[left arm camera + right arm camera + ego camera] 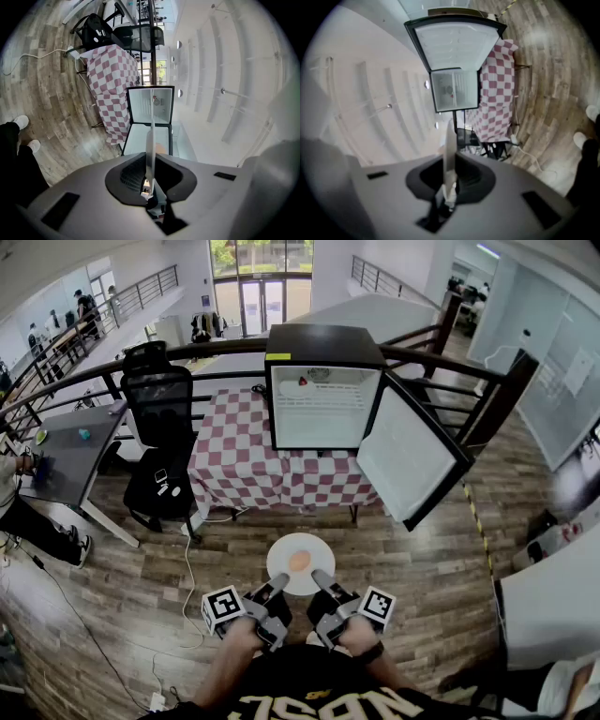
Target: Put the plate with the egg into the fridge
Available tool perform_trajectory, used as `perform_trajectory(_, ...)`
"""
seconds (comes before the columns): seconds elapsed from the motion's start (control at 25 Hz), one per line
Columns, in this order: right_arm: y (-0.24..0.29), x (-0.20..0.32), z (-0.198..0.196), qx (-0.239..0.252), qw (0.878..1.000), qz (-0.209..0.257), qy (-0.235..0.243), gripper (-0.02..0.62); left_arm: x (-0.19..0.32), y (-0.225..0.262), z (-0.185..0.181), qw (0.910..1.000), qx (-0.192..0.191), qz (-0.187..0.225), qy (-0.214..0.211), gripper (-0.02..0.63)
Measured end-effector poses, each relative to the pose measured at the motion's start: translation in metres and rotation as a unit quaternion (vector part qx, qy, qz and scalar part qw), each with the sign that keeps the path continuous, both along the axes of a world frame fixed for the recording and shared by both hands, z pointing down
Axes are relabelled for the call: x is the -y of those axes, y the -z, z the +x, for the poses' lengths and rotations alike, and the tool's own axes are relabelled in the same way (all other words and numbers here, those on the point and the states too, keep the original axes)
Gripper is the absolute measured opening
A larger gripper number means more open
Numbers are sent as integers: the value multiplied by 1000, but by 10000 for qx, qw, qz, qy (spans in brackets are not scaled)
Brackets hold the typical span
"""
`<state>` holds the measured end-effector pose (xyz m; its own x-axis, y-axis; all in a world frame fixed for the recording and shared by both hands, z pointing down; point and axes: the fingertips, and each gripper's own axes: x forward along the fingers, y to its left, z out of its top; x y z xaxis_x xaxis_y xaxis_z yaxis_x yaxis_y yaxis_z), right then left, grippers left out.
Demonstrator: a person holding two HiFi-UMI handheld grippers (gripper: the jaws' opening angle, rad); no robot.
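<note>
You're holding both grippers out in front of your torso, close together and roughly level. The left gripper [277, 585] is clamping the near-left rim of the white plate [281, 552], and the right gripper [322, 580] is clamping the near-right rim. In each gripper view the plate is sitting edge-on between the jaws, with the pads pressing on it from both sides, so both grips are firm. The plate is hanging level in the air above the wooden floor [422, 559], well short of the table. The egg [299, 561] is lying near the middle of the plate, touching nothing else.

A white cable [187, 582] is trailing across the floor to your left. Further left, a person [23, 512] is sitting at a grey desk [66, 451].

Straight ahead, the table [244, 460] is wearing a red-and-white checkered cloth [309, 488] that is hanging over its near edge. The fridge [323, 343] is standing on the right part of the table, facing you. Its door [408, 451] is swinging out to the right, fully open, past the table edge. The interior is showing white, with a few small items on the upper shelf, too small to identify. A black chair [159, 399] is standing just left of the table. A dark railing [84, 376] is running behind the table and chair.
</note>
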<state>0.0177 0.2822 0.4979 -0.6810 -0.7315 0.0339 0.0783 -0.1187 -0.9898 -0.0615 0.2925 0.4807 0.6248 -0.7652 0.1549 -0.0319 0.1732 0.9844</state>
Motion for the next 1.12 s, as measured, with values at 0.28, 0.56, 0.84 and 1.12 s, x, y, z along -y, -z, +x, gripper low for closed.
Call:
perform_trajectory(0.28, -1, -9, 16, -95, 9999, -48, 63, 49, -11, -1, 15, 9998, -151, -90, 126, 43)
perform_trajectory(0.56, -4, -11, 32, 70, 9998, -176, 41, 49, -15, -3, 32, 9996, -178, -53, 211, 44)
perform_trajectory(0.84, 1, -11, 62, 189, 9998, -94, 17, 49, -14, -2, 61, 9997, -203, 35, 159, 44)
perform_trajectory(1.12, -16, -21, 83, 366, 9980, -442, -248, 49, -23, -14, 82, 10000, -40, -29, 49, 44)
